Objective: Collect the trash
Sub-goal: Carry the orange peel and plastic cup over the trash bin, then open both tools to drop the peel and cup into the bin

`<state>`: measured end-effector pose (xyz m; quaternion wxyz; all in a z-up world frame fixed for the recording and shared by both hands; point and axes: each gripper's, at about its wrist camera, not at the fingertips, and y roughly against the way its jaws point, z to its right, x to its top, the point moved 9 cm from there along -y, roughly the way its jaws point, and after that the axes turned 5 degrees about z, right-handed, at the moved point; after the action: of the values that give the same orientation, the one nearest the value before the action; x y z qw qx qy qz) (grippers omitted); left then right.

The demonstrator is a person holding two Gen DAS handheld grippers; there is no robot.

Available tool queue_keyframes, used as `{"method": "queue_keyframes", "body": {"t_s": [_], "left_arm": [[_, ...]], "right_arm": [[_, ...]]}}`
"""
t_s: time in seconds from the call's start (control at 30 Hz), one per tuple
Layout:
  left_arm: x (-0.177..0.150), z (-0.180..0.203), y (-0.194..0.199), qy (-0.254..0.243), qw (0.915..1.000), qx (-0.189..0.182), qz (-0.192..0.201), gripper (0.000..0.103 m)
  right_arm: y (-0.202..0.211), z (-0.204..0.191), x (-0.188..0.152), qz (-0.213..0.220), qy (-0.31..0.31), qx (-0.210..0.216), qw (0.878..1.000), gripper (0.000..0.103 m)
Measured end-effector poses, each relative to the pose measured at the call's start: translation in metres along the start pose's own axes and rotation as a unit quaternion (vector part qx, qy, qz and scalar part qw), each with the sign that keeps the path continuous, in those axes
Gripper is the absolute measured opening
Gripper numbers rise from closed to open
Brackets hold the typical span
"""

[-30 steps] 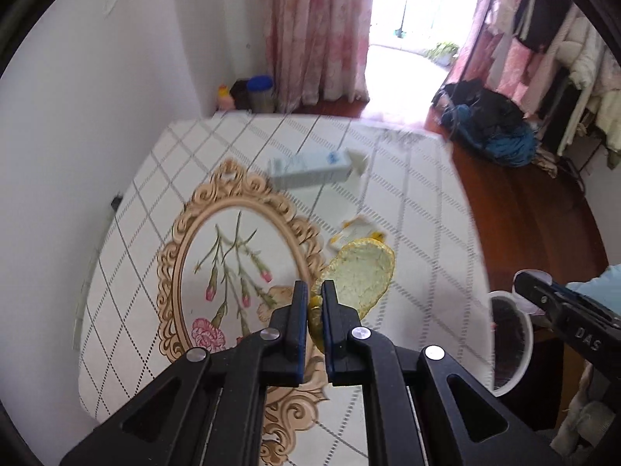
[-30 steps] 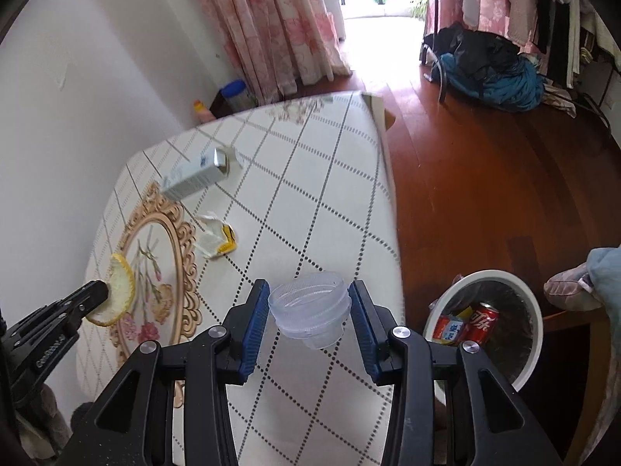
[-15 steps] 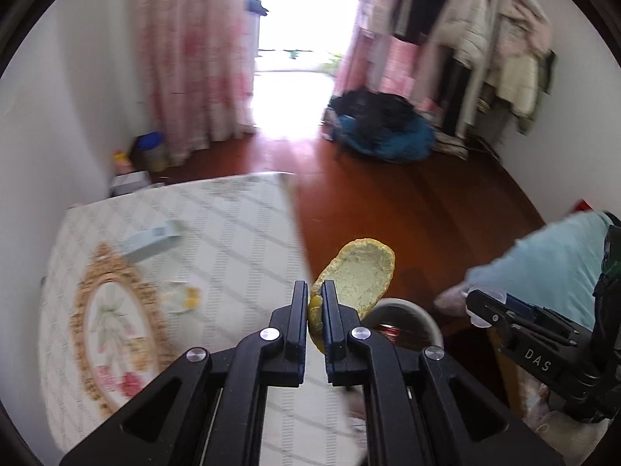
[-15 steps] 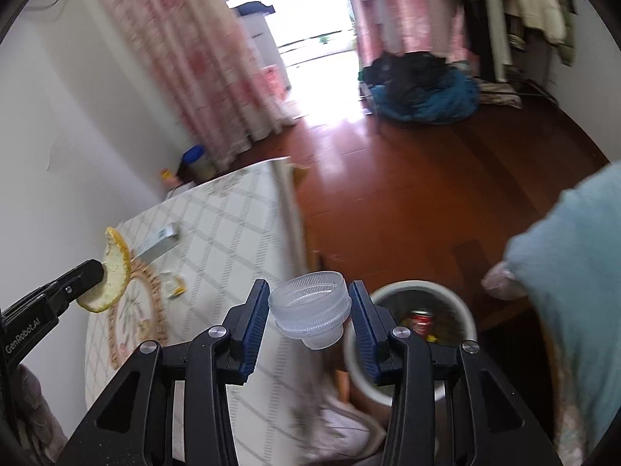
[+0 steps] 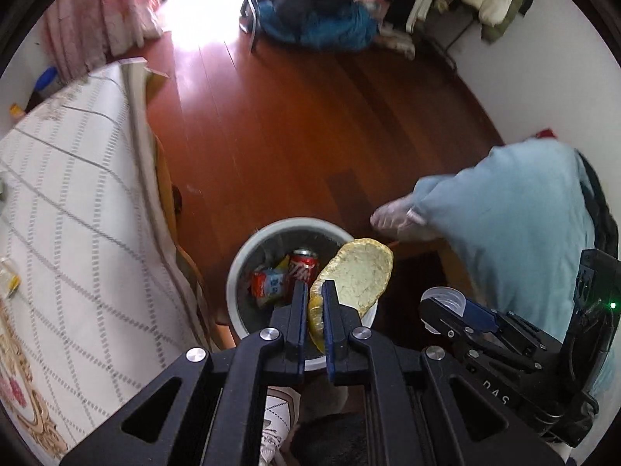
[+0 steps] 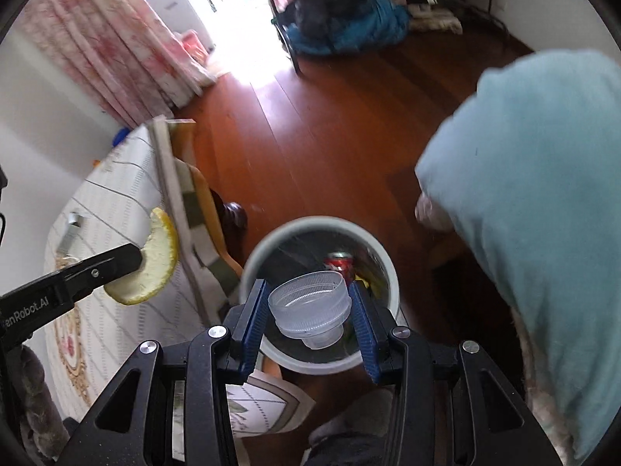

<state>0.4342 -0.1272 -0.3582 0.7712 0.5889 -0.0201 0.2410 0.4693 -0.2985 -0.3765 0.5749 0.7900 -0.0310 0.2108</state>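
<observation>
both tools are black plastic: the left tool (image 5: 315,324) and right tool (image 6: 310,320) have blue ribbed pads, silver screws and white lettering; the person's sleeve (image 5: 516,229) is pale blue.

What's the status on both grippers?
Left hand-held gripper shut on peel. Right hand-held gripper shut on plastic cup. Both over bin, nothing blocking.

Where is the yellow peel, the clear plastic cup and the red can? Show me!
yellow peel (image 5: 359,277): left wrist view, on its pale inner side.
clear plastic cup (image 6: 310,305): right wrist view, on its ribbed wall.
red can (image 5: 304,266): left wrist view, on its side, inside the bin.
</observation>
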Motion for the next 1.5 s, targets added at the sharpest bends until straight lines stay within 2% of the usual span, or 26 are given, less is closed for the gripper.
{"method": "queue_keyframes", "body": {"t_s": [0.1, 0.17, 0.23, 0.27, 0.3, 0.33, 0.37, 0.4, 0.43, 0.47, 0.5, 0.57, 0.8, 0.97, 1.3, 1.5], "left_arm": [[-0.002, -0.002, -0.025, 0.02, 0.9992, -0.014, -0.033, 0.007], [-0.005, -0.008, -0.037, 0.027, 0.9985, -0.005, -0.047, 0.009], [-0.006, -0.015, -0.044, 0.023, 0.9984, 0.011, -0.05, 0.019], [-0.008, -0.019, -0.045, 0.023, 0.9983, 0.015, -0.052, 0.04], [-0.009, -0.021, -0.046, 0.025, 0.9983, 0.019, -0.049, 0.07], [-0.01, -0.023, -0.045, 0.025, 0.9984, 0.023, -0.046, 0.081], [-0.011, -0.025, -0.045, 0.024, 0.9984, 0.029, -0.042, 0.085], [-0.012, -0.027, -0.043, 0.024, 0.9983, 0.033, -0.04, 0.085], [-0.014, -0.028, -0.043, 0.024, 0.9982, 0.036, -0.041, 0.085], [-0.016, -0.029, -0.042, 0.023, 0.9981, 0.04, -0.041, 0.086], [-0.018, -0.03, -0.04, 0.018, 0.9978, 0.051, -0.038, 0.091], [-0.016, -0.037, -0.036, 0.006, 0.9973, 0.066, -0.031, 0.099], [-0.027, -0.04, -0.002, -0.021, 0.9934, 0.113, 0.005, 0.099], [-0.035, -0.038, 0.028, -0.028, 0.99, 0.134, 0.033, 0.099], [-0.046, -0.027, 0.098, -0.038, 0.981, 0.166, 0.093, 0.099], [-0.051, -0.023, 0.14, -0.031, 0.9773, 0.165, 0.128, 0.099]], "right_arm": [[-0.025, 0.011, -0.004, -0.017, -0.003, -0.008, 1.0, 0.044], [-0.037, 0.014, -0.006, -0.025, -0.002, -0.012, 1.0, 0.044], [-0.052, 0.018, -0.009, -0.038, 0.002, -0.019, 0.999, 0.044], [-0.057, 0.017, -0.01, -0.042, 0.001, -0.019, 0.999, 0.045], [-0.062, 0.019, -0.011, -0.046, 0.0, -0.021, 0.999, 0.045], [-0.068, 0.019, -0.013, -0.051, 0.002, -0.021, 0.998, 0.045], [-0.072, 0.02, -0.014, -0.053, 0.003, -0.024, 0.998, 0.048], [-0.076, 0.021, -0.015, -0.055, 0.003, -0.028, 0.998, 0.064], [-0.078, 0.022, -0.015, -0.056, 0.001, -0.031, 0.998, 0.074], [-0.079, 0.023, -0.015, -0.055, -0.002, -0.034, 0.998, 0.091], [-0.079, 0.024, -0.016, -0.054, -0.002, -0.037, 0.998, 0.097], [-0.077, 0.027, -0.019, -0.055, 0.001, -0.056, 0.997, 0.101], [-0.051, 0.029, -0.026, -0.046, 0.0, -0.072, 0.996, 0.102], [-0.018, 0.023, -0.03, -0.024, 0.001, -0.079, 0.997, 0.102], [0.059, 0.003, -0.037, 0.02, 0.005, -0.077, 0.997, 0.102], [0.115, -0.011, -0.041, 0.05, 0.011, -0.08, 0.995, 0.102]]}}
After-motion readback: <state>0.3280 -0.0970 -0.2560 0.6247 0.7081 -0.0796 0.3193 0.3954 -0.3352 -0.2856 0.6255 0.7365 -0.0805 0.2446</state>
